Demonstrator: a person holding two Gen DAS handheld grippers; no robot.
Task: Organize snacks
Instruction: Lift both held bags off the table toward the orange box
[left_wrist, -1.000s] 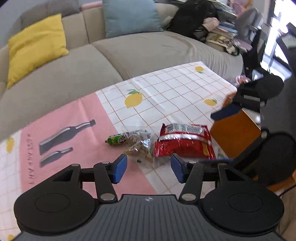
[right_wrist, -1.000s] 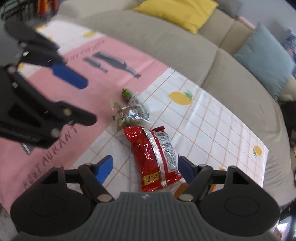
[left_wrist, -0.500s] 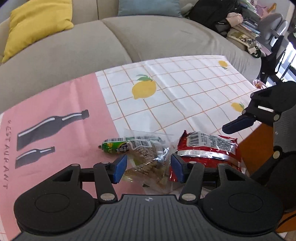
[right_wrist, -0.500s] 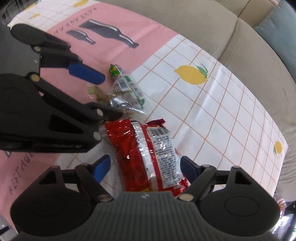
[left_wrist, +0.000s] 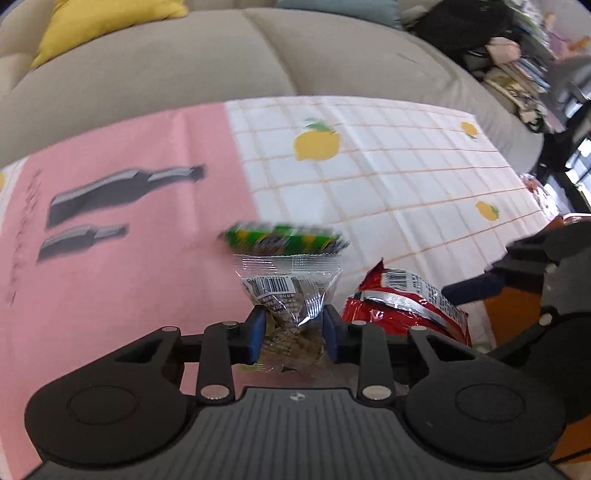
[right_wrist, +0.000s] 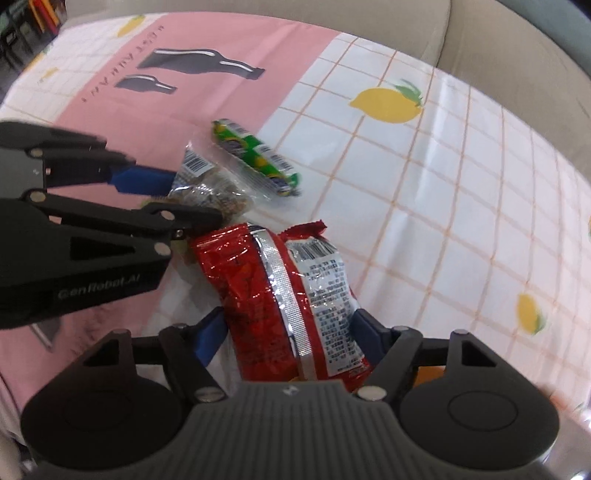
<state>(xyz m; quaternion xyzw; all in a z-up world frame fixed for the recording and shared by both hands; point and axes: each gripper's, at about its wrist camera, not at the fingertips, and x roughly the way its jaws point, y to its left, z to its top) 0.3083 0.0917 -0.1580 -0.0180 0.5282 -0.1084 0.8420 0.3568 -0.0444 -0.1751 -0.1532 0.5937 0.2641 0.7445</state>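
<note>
A clear packet of brown snack stands pinched between the blue pads of my left gripper, whose jaws are closing on it. Just beyond it a green wrapped stick lies on the cloth. To the right lies a red snack bag. In the right wrist view that red bag lies lengthwise between the pads of my right gripper; the jaws are closing and the pads meet its two sides. My left gripper holds the clear packet beside the green stick.
A pink and white lemon-print tablecloth covers the table. A grey sofa with a yellow cushion runs along the far side. An orange-brown box stands at the table's right edge, behind a finger of my right gripper.
Both grippers have come down over the snacks. The left jaws have closed from wide open onto the clear packet. The right jaws now straddle the red bag and have narrowed.
</note>
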